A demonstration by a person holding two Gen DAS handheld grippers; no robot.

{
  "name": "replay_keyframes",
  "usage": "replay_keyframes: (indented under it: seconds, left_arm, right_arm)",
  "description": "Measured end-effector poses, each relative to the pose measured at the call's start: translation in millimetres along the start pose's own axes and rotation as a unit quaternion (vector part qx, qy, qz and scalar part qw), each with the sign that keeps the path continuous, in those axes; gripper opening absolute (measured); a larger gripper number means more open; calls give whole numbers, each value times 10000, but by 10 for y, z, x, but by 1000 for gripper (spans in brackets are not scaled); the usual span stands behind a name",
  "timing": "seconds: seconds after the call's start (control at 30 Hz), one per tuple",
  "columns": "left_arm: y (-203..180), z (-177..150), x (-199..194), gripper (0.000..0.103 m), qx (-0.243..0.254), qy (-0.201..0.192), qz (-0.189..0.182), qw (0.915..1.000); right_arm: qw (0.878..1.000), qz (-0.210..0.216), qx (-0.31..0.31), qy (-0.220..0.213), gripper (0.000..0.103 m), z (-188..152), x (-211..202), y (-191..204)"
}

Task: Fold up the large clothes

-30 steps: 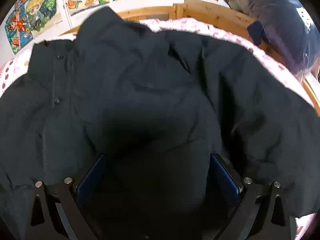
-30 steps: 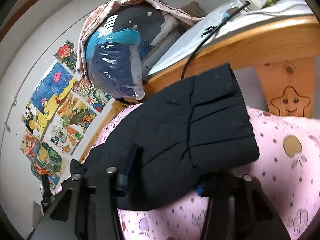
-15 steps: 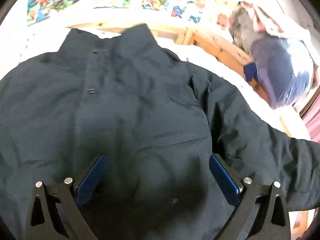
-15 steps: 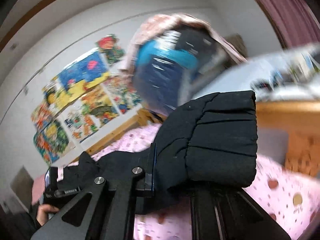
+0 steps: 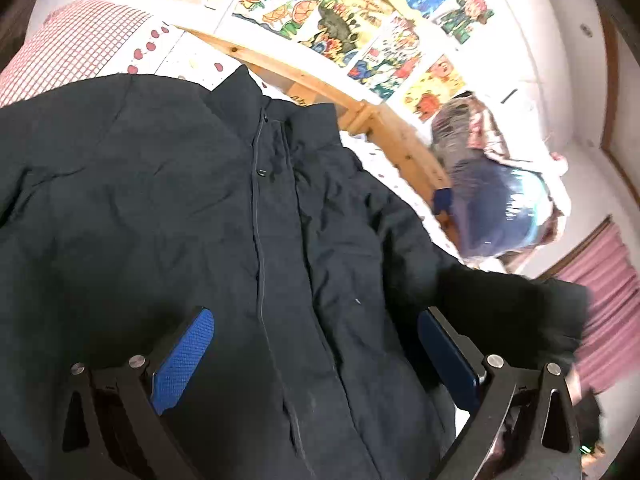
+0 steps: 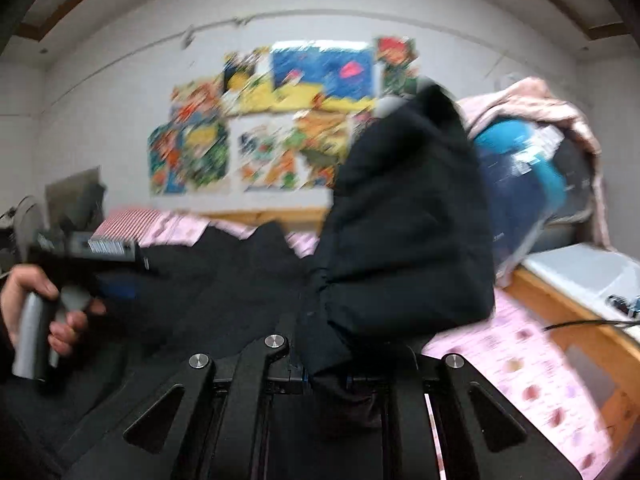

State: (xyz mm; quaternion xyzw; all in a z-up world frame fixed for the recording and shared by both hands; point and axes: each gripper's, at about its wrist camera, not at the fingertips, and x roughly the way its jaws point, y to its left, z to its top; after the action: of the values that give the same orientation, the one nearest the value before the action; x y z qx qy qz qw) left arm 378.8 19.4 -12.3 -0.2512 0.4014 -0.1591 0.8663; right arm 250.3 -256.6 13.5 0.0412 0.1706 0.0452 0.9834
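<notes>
Jacket, large, dark navy, padded (image 5: 168, 208), spread front-up on my pink patterned bed sheet (image 6: 520, 344), collar toward the far wooden bed rail (image 5: 320, 84). My left claw (image 5: 316, 356) hangs released above the zip, blue pads (image 5: 182, 360) wide apart and clear of the cloth. My right claw (image 6: 324, 376) is clenched on the jacket's puffy sleeve cuff (image 6: 404, 232), lifted at right. My hand (image 6: 44, 308) grips the left claw's handle.
</notes>
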Motion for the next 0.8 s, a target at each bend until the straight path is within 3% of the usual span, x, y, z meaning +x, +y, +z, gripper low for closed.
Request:
replay_keyframes:
  seconds: [0.17, 0.23, 0.3, 0.33, 0.47, 0.6, 0.77, 0.8]
  left_arm:
    - [217, -110, -118, 103, -108, 93, -745, 9971]
    - [222, -137, -43, 103, -70, 243, -875, 9958]
    - [179, -152, 61, 103, 76, 426, -938, 9946]
    - [149, -167, 107, 103, 167, 511, -950, 9940]
    - [37, -221, 305, 103, 457, 826, -886, 9916]
    - [18, -243, 433, 102, 352, 953, -1089, 9888]
    - [-17, -272, 531, 99, 266, 1028, -1261, 9863]
    - [-30, -280, 547, 92, 256, 1075, -1287, 9855]
  right_arm:
    - [9949, 580, 14, 830, 15, -229, 201, 306]
    - [9894, 821, 12, 1196, 26, -307, 279, 420]
    - [9837, 1026, 61, 1478, 56, -372, 339, 514]
    - [9817, 1098, 48, 1558, 59, -424, 314, 543]
    - [9810, 1042, -131, 1634, 72, -529, 141, 592]
    - [9791, 1160, -136, 1665, 82, -568, -114, 547]
    - [9772, 1177, -333, 1737, 83, -629, -102, 531]
    - [9770, 1183, -356, 1737, 83, -627, -74, 529]
